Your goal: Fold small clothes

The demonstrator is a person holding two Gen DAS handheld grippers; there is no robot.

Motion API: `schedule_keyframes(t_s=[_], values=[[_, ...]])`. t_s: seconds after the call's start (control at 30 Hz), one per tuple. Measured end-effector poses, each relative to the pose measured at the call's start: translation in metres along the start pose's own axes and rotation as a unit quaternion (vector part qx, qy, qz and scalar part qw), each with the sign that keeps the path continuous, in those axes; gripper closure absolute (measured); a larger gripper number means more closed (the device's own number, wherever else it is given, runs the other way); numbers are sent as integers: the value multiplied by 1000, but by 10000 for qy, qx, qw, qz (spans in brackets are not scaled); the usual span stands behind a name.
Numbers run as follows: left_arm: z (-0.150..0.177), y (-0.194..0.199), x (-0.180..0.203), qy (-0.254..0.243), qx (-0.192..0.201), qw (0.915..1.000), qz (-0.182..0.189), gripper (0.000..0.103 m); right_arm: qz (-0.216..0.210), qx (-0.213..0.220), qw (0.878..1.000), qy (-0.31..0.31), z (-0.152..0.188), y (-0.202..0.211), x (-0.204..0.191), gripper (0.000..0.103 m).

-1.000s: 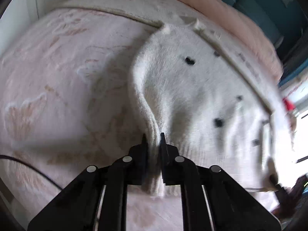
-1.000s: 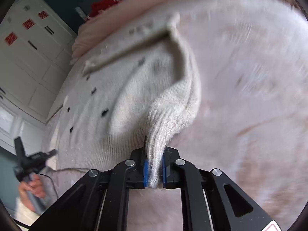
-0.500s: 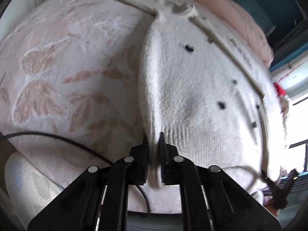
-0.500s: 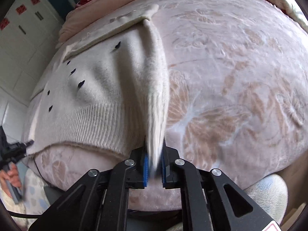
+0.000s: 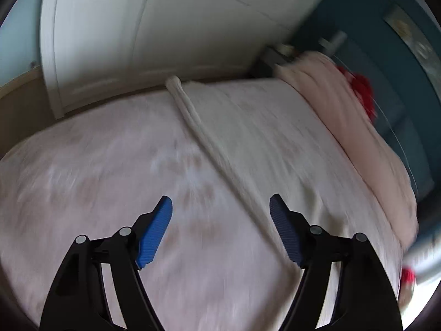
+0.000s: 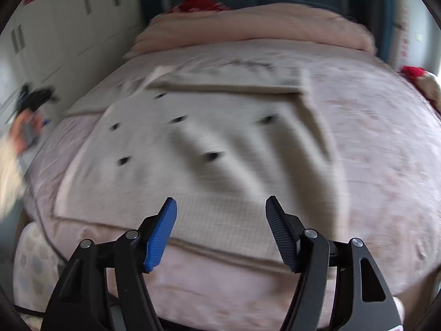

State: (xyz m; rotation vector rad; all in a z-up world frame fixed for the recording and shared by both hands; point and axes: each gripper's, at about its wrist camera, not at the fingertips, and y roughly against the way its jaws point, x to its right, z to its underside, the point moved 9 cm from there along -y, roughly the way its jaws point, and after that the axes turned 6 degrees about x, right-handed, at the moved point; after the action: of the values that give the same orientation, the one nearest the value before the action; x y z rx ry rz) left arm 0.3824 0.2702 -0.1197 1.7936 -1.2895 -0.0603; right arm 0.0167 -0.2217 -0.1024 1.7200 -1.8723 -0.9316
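While the left wrist camera blurs with motion, the left gripper (image 5: 220,207) hangs over the pink bedspread (image 5: 91,171) with its blue-padded fingers (image 5: 155,231) spread wide and nothing between them. A cream sleeve edge of the sweater (image 5: 209,143) runs diagonally across the bed from the far side toward the right-hand finger, passing just beside it. White wardrobe doors (image 5: 154,27) stand behind.

From the right wrist camera, the right gripper (image 6: 220,209) is likewise spread wide and empty above the near hem. The cream sweater (image 6: 198,151), dotted with small black marks, lies flat on the bed (image 6: 386,165), its hem close to the near edge. A folded pink duvet (image 6: 261,27) sits at the far end
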Motion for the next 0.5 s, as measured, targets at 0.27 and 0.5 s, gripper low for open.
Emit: schedule_keyframes(t_s=[0.27,0.5], values=[[-29,-119,-17,565,-324,9970,-427,52,-400,-689,9968,98,11,-47,-55,34],[-53,-112,2,280,30,9995,-120,98,-437,-769,9960,-99,2,-61,-56,32]])
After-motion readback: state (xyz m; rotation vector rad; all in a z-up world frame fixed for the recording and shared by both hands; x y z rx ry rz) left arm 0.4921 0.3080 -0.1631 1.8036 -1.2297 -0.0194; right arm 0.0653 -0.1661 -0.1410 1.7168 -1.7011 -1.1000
